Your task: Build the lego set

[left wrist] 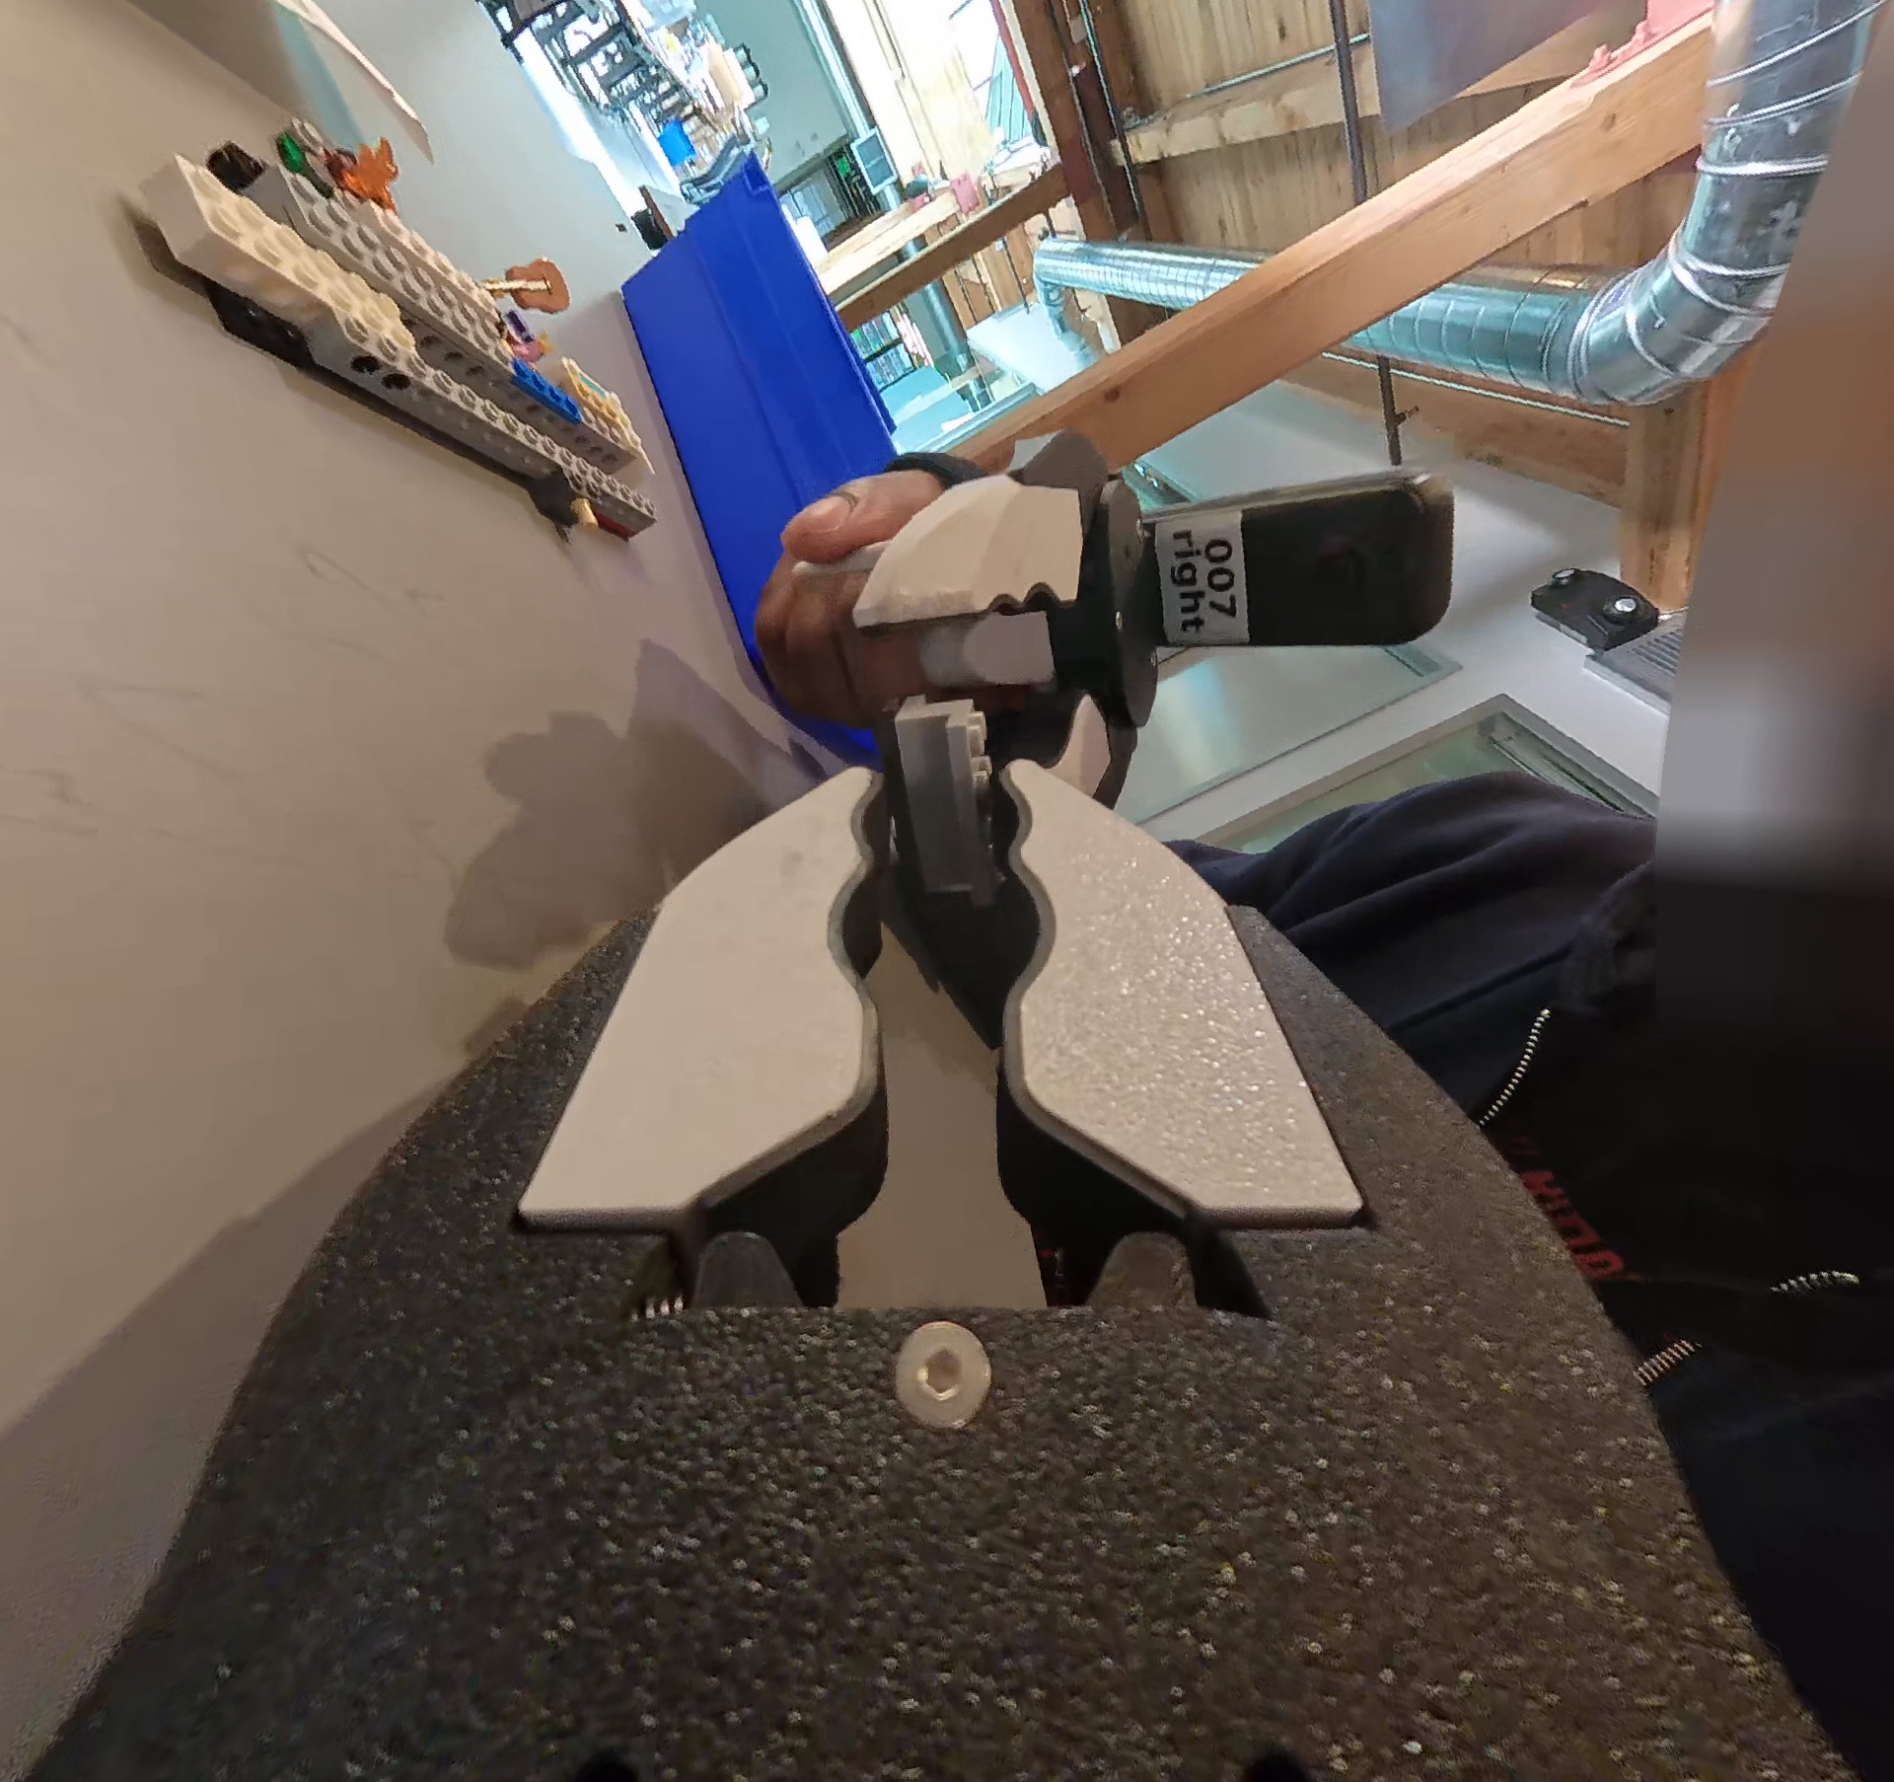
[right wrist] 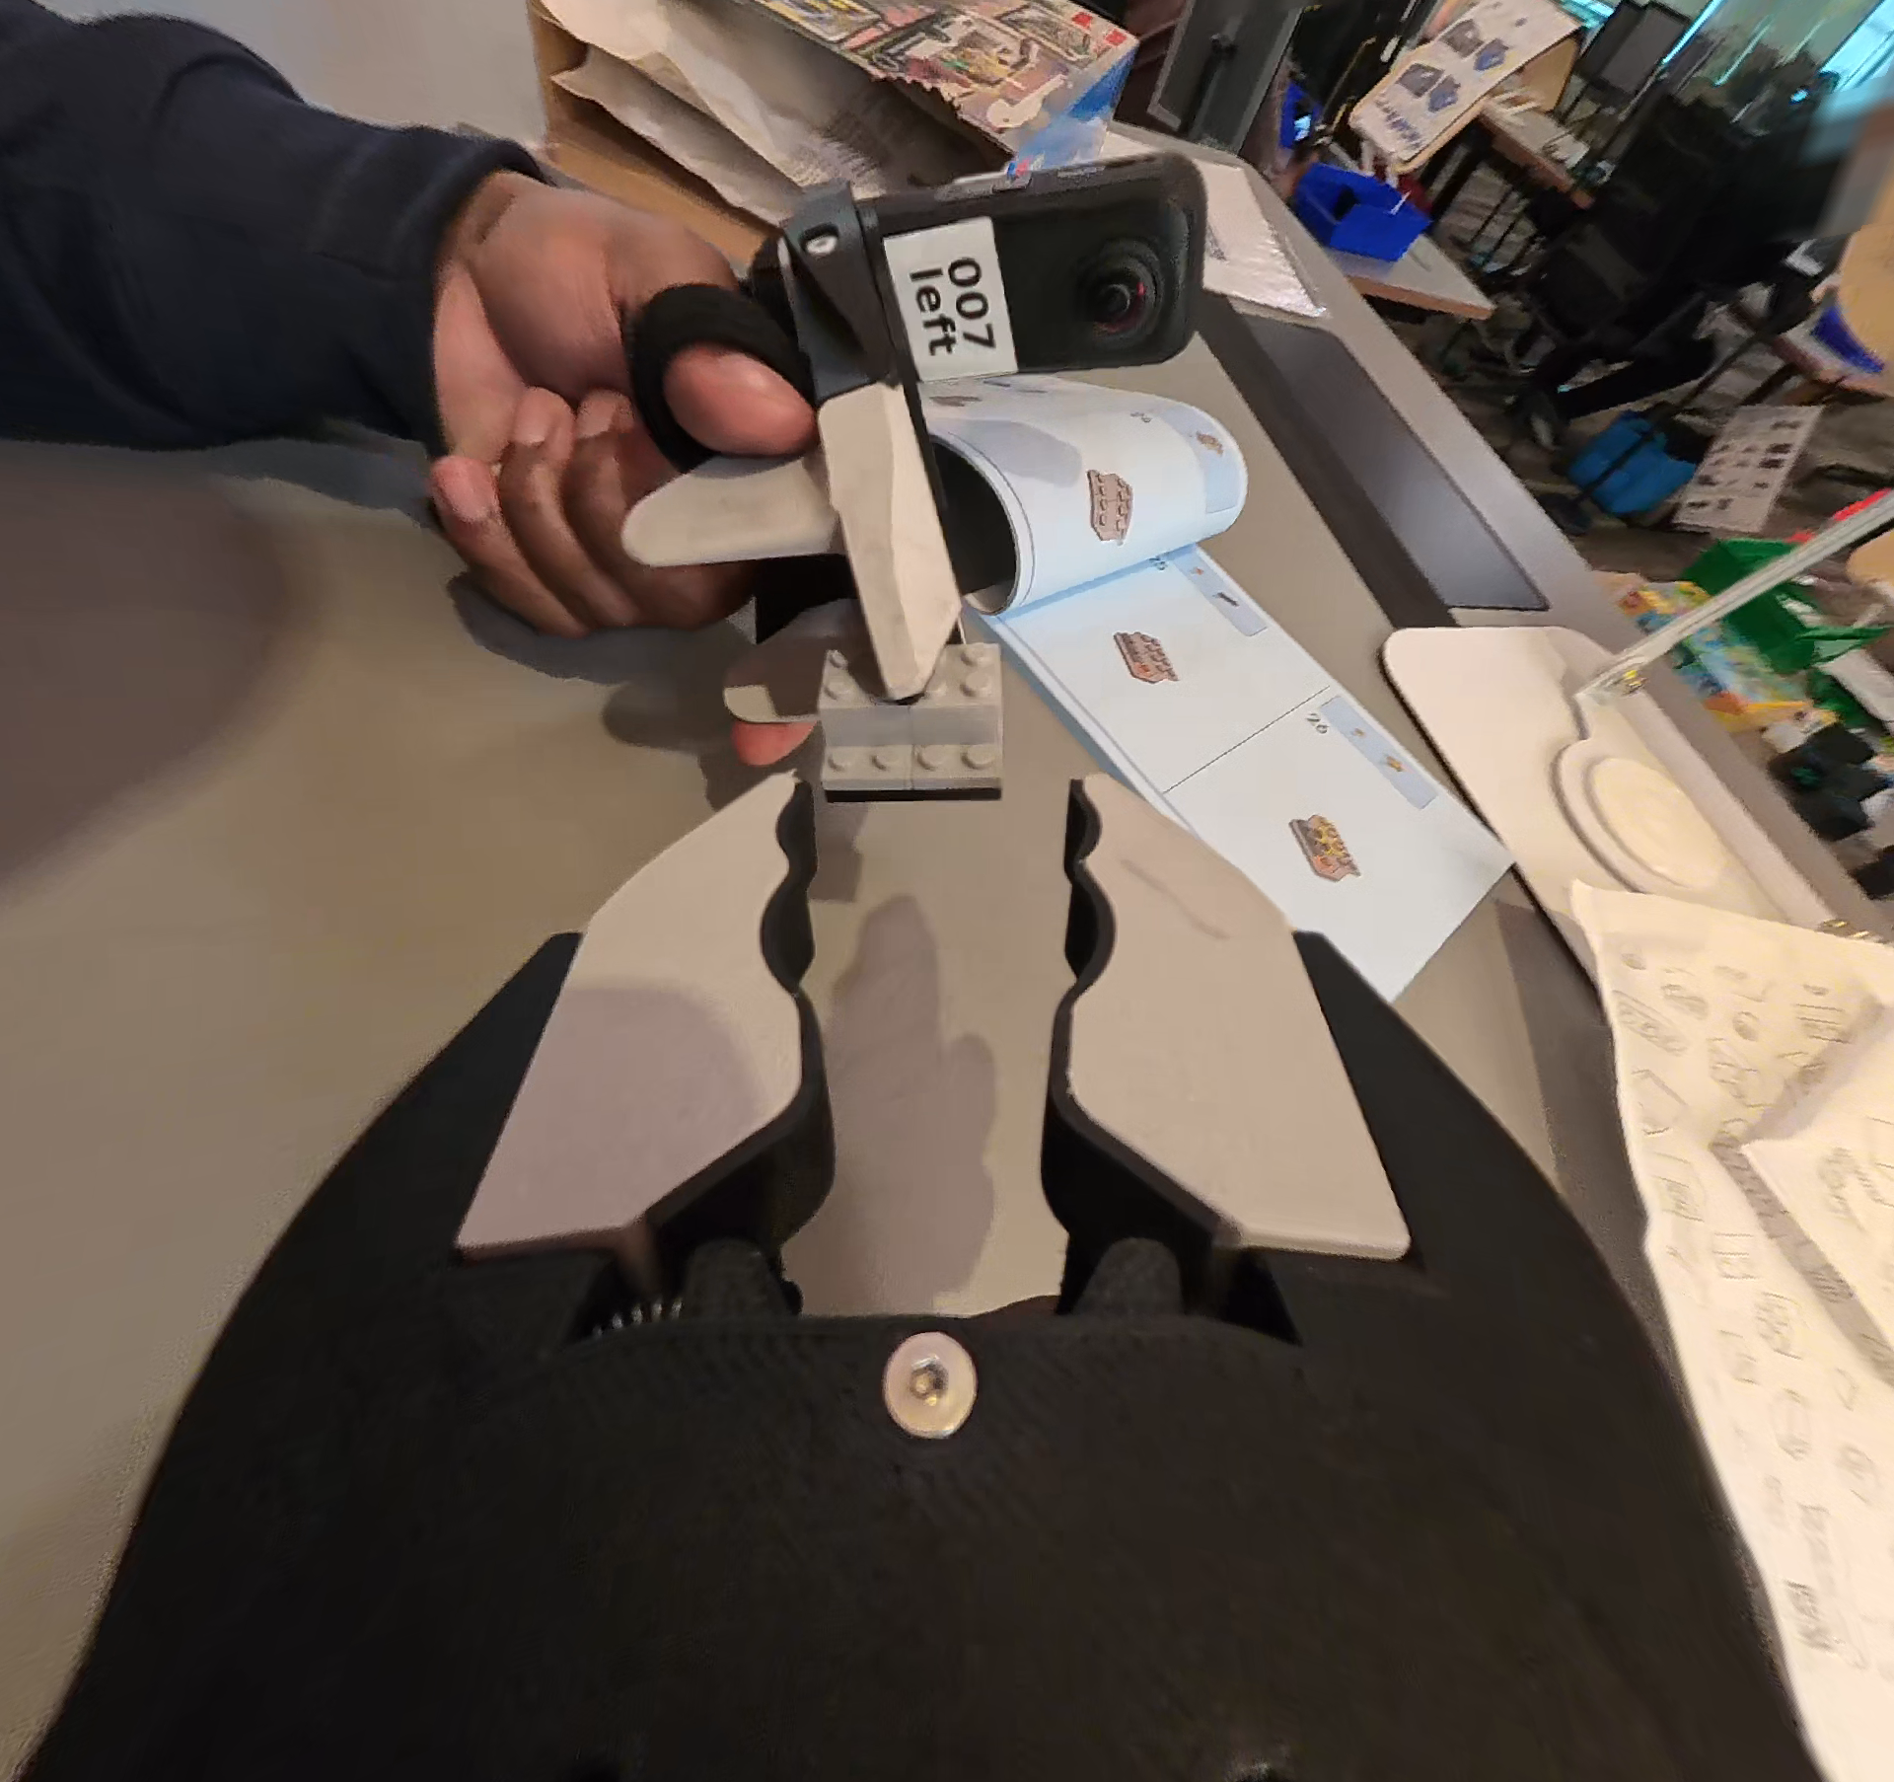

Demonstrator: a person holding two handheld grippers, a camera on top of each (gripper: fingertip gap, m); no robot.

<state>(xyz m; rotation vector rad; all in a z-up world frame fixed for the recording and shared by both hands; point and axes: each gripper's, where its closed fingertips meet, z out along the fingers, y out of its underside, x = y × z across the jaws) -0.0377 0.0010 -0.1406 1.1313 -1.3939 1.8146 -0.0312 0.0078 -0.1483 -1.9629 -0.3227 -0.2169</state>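
Note:
My left gripper (left wrist: 943,790) is shut on a small grey brick assembly (left wrist: 938,810) with a black underside, and both pads press its faces. The right wrist view shows the same grasp: the left gripper (right wrist: 830,697) clamps the grey studded assembly (right wrist: 910,718) just above the grey table (right wrist: 307,913). My right gripper (right wrist: 935,795) is open and holds nothing. Its fingertips stand just short of the assembly and do not touch it. In the left wrist view the right gripper (left wrist: 974,605) shows side-on, right behind the assembly.
An open blue instruction booklet (right wrist: 1179,687) lies behind the assembly. A white tray (right wrist: 1537,759) and printed sheets (right wrist: 1742,1169) lie to the right. A cardboard box (right wrist: 820,41) stands at the back. A larger brick build (left wrist: 410,318) and a blue bin (left wrist: 758,400) show in the left wrist view. Left and right tips are no more than a few centimetres apart.

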